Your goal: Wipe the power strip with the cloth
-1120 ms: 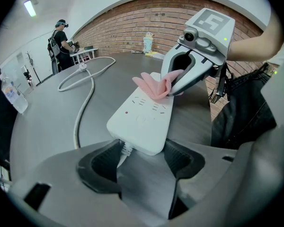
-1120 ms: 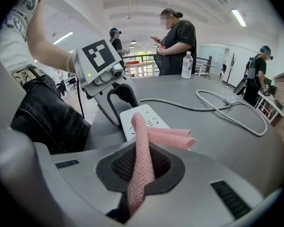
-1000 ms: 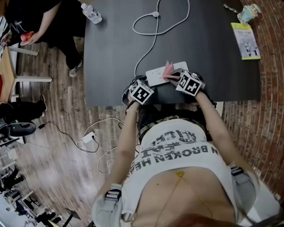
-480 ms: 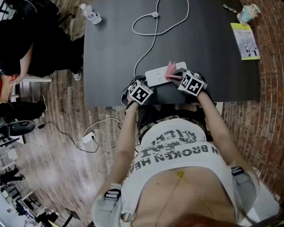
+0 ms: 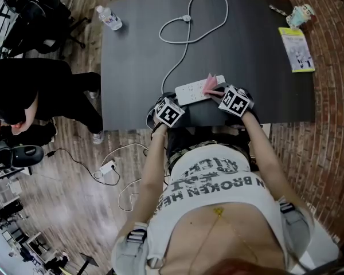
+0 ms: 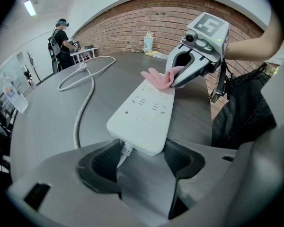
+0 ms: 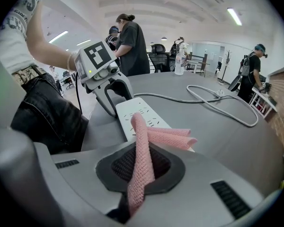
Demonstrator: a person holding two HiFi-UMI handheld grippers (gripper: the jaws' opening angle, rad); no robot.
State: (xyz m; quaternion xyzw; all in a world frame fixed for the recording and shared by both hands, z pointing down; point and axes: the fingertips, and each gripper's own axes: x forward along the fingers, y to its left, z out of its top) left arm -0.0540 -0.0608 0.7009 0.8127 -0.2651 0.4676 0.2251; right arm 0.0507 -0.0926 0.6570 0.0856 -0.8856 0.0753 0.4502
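Note:
A white power strip (image 5: 192, 90) lies on the dark table (image 5: 264, 67) near its front edge. Its cord end (image 6: 132, 145) sits between the jaws of my left gripper (image 6: 142, 162), which is shut on it; in the head view this gripper (image 5: 179, 100) is at the strip's left end. My right gripper (image 7: 139, 174) is shut on a pink mesh cloth (image 7: 146, 141). The cloth (image 5: 209, 83) rests on the strip's right end, with the right gripper (image 5: 217, 91) just beside it. The left gripper view also shows the cloth (image 6: 158, 78) draped over the strip's far end.
The strip's white cable (image 5: 189, 33) loops across the middle of the table. A water bottle (image 5: 110, 17) stands at the back left corner; a leaflet (image 5: 297, 49) and a small cup (image 5: 298, 15) are at the back right. A person in black (image 5: 34, 90) stands left of the table.
My right gripper has slid the cloth a little to the right along the strip. The left gripper has stayed put. The person in black has walked along the table's left side.

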